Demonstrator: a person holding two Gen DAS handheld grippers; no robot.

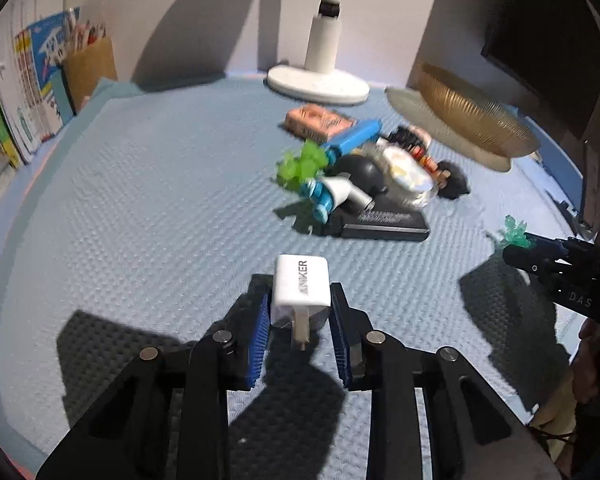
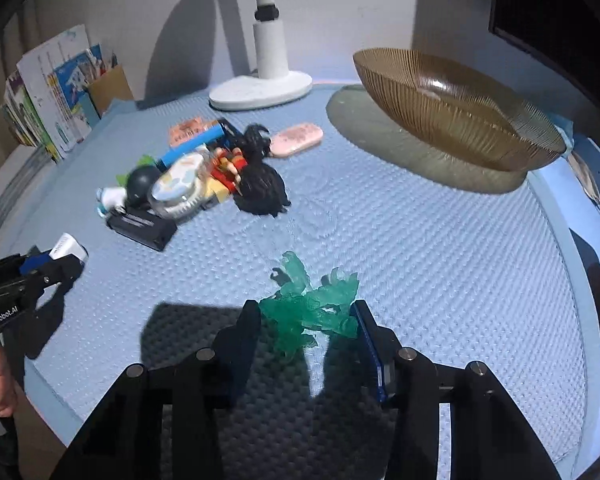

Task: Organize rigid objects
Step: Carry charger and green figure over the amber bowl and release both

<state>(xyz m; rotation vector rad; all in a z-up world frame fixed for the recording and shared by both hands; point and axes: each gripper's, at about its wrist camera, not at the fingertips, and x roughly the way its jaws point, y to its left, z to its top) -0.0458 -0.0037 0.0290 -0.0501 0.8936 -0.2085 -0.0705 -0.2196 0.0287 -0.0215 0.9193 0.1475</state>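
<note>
**Gripping a charger and a green figure over the blue mat**

Pinching a white Anker wall charger (image 1: 300,292), the left gripper (image 1: 300,312) is closed narrowly, its blue pads (image 1: 260,332) pressing the charger's two sides while the metal prongs are pointing back toward the camera. The right gripper (image 2: 306,320) is standing somewhat wider, its fingers clamping a translucent green spiky figure (image 2: 312,304) between them; the figure's points are sticking out toward 12 o'clock.

Both grippers are tilting steeply down toward the mat. In the left wrist view the right gripper (image 1: 516,248) is reaching in from 3 o'clock with the green figure (image 1: 516,232) at its tip. In the right wrist view the left gripper (image 2: 60,260) is coming in from 9 o'clock, the charger (image 2: 68,248) showing at its tip, and a hand (image 2: 0,384) is holding its handle at 8 o'clock.

A textured blue mat (image 2: 420,260) is covering the table. Toward 10 o'clock of the right gripper a pile of small objects (image 2: 192,176) is lying together: a black box, a blue tube, a dark ball, a black-haired doll, a pink case. An amber ribbed glass bowl (image 2: 460,120) is sitting at 1 o'clock, well apart from the pile. A white lamp base (image 2: 260,88) is standing at 12 o'clock by the wall, and books (image 2: 52,92) are leaning beside a brown pen holder (image 2: 110,88) at 10 o'clock.
</note>
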